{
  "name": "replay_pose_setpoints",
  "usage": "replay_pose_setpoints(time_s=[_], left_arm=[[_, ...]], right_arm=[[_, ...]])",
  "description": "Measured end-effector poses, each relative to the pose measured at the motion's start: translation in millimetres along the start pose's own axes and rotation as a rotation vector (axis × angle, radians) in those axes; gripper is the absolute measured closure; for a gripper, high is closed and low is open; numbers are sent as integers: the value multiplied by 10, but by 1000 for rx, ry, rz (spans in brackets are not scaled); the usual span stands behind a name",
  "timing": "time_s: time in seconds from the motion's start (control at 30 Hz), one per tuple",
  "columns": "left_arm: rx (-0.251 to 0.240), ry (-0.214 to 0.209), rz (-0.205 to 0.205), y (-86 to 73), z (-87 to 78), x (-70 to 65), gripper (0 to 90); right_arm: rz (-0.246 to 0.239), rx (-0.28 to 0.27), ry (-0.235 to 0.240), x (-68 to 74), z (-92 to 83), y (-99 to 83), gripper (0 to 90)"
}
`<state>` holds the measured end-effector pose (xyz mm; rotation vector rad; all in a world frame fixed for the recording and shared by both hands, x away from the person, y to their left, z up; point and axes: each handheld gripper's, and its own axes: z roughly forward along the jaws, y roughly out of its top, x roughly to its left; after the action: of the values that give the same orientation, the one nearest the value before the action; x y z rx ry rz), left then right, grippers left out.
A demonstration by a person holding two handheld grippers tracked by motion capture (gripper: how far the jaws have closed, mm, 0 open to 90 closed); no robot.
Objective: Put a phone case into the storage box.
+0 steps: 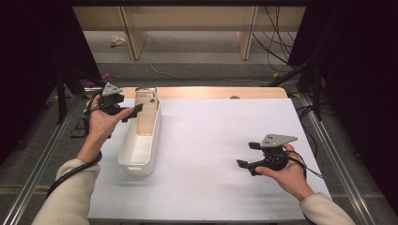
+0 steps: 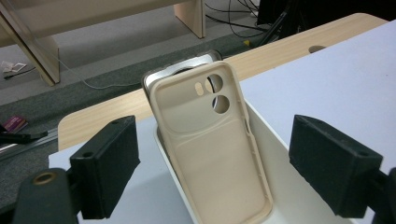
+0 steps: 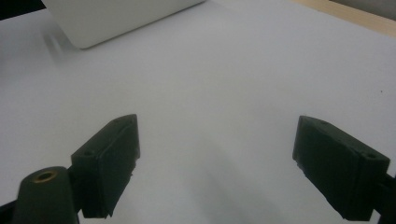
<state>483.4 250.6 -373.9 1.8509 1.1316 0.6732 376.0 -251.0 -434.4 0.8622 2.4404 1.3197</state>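
A beige phone case point(image 1: 146, 116) point(image 2: 210, 154) leans upright in the far end of a long white bin point(image 1: 136, 166) point(image 2: 268, 128), its inside facing me and the camera cut-outs at the top. Behind it stands a silver-rimmed flat object point(image 2: 180, 70), mostly hidden. My left gripper point(image 1: 128, 109) point(image 2: 215, 156) hovers at the bin's left rim, open, its pads wide of the case and not touching it. My right gripper point(image 1: 247, 155) point(image 3: 217, 154) is held low over the white table sheet at the right, open with nothing between its jaws. A corner of the bin point(image 3: 107, 18) lies ahead of it.
The white sheet point(image 1: 211, 140) covers the table, with a wooden strip point(image 1: 211, 92) and a small hole point(image 1: 233, 97) at the far edge. Metal rails point(image 1: 328, 140) run along both sides. Cables point(image 1: 277, 42) and wooden furniture legs point(image 1: 246, 42) are on the floor beyond.
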Motion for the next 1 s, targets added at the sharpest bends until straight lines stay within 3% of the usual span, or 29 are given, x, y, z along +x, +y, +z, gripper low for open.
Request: replay_pose_setpoints(time_s=[0.33,0.7,1.0], left_arm=[[10,-16,5,-110,-111,-83,75],[-17,-53,33,-230,-212,-283,35],[-5,-92,57,-304,-258,-434,18]], right_arm=[[0,0,-3,-2,-1,0,157],[0,2,-5,-11,-14,-1,157],[1,0,-7,-10,-17,-1,157]])
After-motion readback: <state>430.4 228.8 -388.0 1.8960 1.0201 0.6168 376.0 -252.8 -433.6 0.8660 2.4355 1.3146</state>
